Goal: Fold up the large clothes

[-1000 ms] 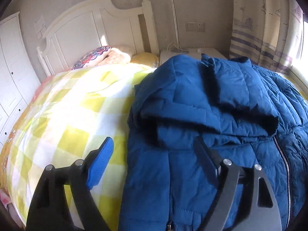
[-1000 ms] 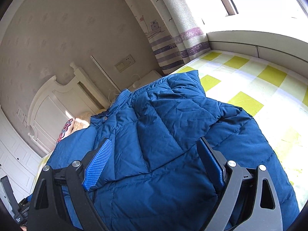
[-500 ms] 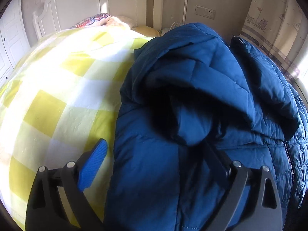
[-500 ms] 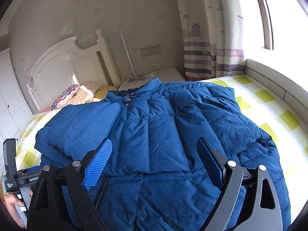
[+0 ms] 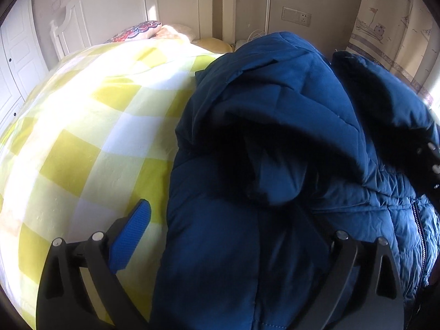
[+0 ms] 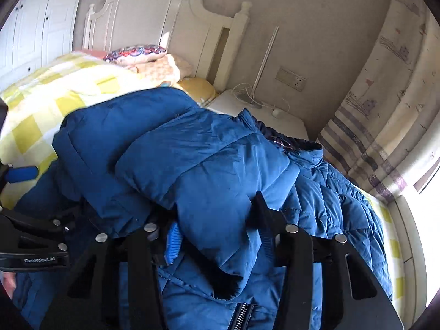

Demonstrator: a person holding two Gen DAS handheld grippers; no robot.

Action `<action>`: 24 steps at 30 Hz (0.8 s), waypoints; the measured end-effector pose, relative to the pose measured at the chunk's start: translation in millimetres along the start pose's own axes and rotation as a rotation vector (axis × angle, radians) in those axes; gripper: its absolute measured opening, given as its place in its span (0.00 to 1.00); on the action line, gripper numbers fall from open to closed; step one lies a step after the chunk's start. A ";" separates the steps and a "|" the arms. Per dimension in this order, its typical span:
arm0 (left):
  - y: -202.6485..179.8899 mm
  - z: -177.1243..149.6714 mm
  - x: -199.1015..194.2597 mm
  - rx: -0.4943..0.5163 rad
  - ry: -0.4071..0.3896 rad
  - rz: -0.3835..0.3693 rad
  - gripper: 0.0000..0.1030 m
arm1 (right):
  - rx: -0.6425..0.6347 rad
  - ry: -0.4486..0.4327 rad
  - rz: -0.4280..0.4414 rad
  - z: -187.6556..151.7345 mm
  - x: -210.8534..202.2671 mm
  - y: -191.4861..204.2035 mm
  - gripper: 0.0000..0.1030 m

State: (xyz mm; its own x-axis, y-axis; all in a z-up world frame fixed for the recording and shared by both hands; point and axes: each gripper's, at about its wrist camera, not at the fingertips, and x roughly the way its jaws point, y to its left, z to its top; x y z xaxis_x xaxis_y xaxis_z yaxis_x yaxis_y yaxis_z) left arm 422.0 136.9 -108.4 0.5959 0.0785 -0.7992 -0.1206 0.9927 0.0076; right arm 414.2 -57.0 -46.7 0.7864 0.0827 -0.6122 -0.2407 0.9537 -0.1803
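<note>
**Right gripper closing on jacket sleeve, left gripper wide over the hem side**

Blue puffer jacket point(image 6: 209, 165) lies on the bed point(image 5: 82, 137) with its yellow-and-white check cover, filling centre and right of both views. Zip shows at bottom centre of the right wrist view; a sleeve is folded across the body.

Right gripper point(image 6: 217, 236), lower centre of its frame: jaws closing, a thick fold of sleeve fabric between them, pads look pressed into it. Left gripper point(image 5: 228, 233), bottom of its frame: jaws opening, at their widest, nothing held. One blue pad hangs over the bed cover, the other finger sits over the jacket's edge, dark there and hard to read.

Risks, as judgement:
- Puffy slick shell: the pinch may catch only the outer layer and slip out when lifted.
- Grabbing sleeve plus body layer together would drag the whole jacket and undo the fold.
- Left gripper holds nothing down, so the jacket could slide on the cover.
- The two grippers are close together at lower left of the right wrist view; collision possible.

Writing: "GenRobot.AI" in white on the left gripper's body, lower left of the right wrist view. No readable label on the jacket.
</note>
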 end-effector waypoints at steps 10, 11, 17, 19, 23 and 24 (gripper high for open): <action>8.2 1.1 0.9 -0.028 0.004 -0.032 0.98 | 0.751 -0.014 0.136 -98.9 -37.7 -188.6 0.24; 8.5 1.2 1.1 -0.028 0.004 -0.030 0.98 | 0.790 0.039 0.146 -113.5 -24.7 -193.5 0.25; 10.4 0.4 0.1 -0.035 0.004 -0.027 0.98 | 0.777 0.019 0.157 -118.3 -21.2 -182.7 0.57; 10.5 0.3 -0.1 -0.035 0.004 -0.026 0.98 | 0.796 0.007 0.179 -122.8 -22.7 -185.1 0.57; 10.9 0.6 0.2 -0.034 0.004 -0.026 0.98 | 0.842 -0.020 0.175 -130.9 -26.3 -195.4 0.34; 11.0 0.7 0.1 -0.034 0.004 -0.026 0.98 | 0.839 -0.029 0.188 -130.7 -27.4 -194.8 0.27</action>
State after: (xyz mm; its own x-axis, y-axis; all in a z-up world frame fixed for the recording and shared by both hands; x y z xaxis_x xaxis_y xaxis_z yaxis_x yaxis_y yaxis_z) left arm 421.4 147.8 -108.0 0.5959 0.0523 -0.8014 -0.1324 0.9906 -0.0337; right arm 365.2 -282.8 -95.4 0.7923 0.2575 -0.5531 0.1228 0.8207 0.5579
